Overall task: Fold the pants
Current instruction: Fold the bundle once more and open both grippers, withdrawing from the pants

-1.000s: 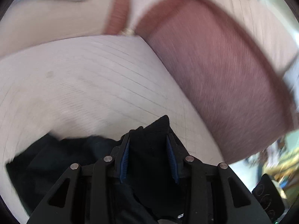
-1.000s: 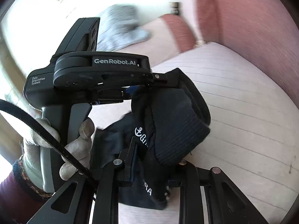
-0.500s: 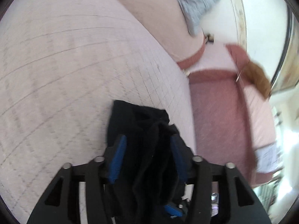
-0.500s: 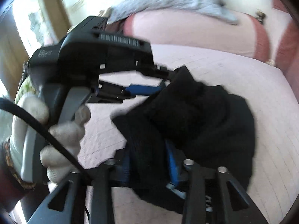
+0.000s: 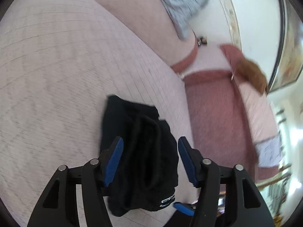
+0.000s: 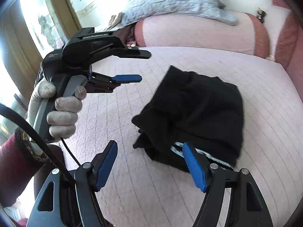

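The black pants lie as a folded bundle on the pink quilted sofa cushion. My right gripper hovers at their near left edge. Its jaws are opening, nothing is between them, and the right fingertip overlaps the white-printed hem. My left gripper, held in a gloved hand, is up and left of the bundle; its jaws are opening with nothing in them. In the left wrist view the pants show between my left gripper's fingers, on the cushion beyond them; the pads do not press on them.
A grey quilted blanket lies over the sofa back. A dark pink armrest rises right of the cushion, with a brown object on top. A bright window stands at left. A black cable crosses near my right gripper.
Both grippers were shut on the lifted pants a second ago. They have let go and drawn back, and the bundle now rests on the cushion. The left gripper has moved off to the left.
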{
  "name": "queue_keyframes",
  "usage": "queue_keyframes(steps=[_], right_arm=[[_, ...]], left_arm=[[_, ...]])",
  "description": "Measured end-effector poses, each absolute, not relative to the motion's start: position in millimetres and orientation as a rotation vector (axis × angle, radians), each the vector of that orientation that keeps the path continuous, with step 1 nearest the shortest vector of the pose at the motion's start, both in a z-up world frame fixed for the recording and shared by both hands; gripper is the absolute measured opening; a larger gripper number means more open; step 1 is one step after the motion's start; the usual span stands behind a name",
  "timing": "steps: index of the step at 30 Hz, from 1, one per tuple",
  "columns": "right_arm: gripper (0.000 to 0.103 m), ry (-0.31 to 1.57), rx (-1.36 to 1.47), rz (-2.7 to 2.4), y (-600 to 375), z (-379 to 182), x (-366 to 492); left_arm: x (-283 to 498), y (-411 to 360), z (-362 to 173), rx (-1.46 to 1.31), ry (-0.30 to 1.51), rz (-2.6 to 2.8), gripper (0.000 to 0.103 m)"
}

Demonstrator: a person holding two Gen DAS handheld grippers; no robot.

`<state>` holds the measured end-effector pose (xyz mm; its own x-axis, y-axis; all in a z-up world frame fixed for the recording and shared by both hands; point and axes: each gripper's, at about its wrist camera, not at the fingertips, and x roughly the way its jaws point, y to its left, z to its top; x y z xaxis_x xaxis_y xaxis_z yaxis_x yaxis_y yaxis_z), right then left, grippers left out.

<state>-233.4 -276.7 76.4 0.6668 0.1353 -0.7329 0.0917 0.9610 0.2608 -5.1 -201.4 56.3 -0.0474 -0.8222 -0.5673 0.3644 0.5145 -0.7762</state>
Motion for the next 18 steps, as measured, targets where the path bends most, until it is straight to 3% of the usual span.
queue_keyframes(steps=[8,14,18], right_arm=[[0.077,0.835,0.401,-0.124,-329,72,-269],[0.077,0.786,0.485,-0.211,-365,79,-278],[0.077,0.786,0.487,-0.219,-372,81,-279]], left_arm=[[-59,-248,93,-0.193,1.099,-0.970,0.060],[-58,-267,53,0.205,1.102,-0.636,0.059],[-36,-232,35,0.058,1.186,-0.602,0.059]])
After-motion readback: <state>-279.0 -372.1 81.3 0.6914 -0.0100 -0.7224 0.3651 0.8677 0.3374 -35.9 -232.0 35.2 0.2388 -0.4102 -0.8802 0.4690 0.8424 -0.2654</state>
